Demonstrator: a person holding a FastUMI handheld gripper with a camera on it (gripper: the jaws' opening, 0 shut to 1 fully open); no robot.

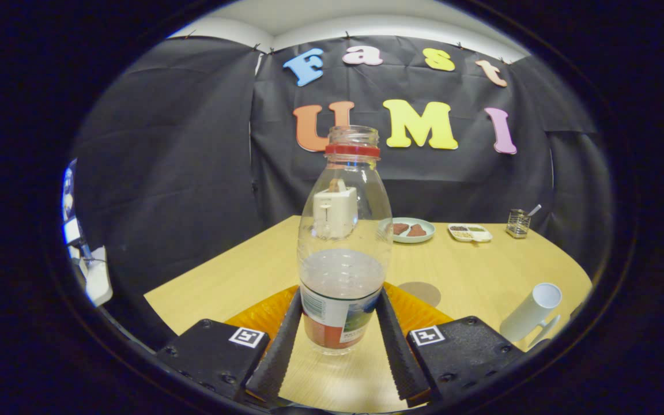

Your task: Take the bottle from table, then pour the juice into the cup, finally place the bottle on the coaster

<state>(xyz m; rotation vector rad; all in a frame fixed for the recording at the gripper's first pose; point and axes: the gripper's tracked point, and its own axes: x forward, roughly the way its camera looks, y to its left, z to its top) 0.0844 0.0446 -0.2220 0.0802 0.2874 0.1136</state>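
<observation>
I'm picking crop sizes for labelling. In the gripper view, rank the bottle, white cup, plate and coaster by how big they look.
1. Bottle, between the tool's fingers; nearness inflates it.
2. White cup and plate: look alike, not ranked.
3. Coaster.

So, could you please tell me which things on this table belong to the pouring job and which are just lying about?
For the job:
- bottle, uncapped, between the gripper jaws, both pressing its sides
- cup
- coaster

Lying about:
- toaster
- plate
- seasoning tray
- small holder
</observation>
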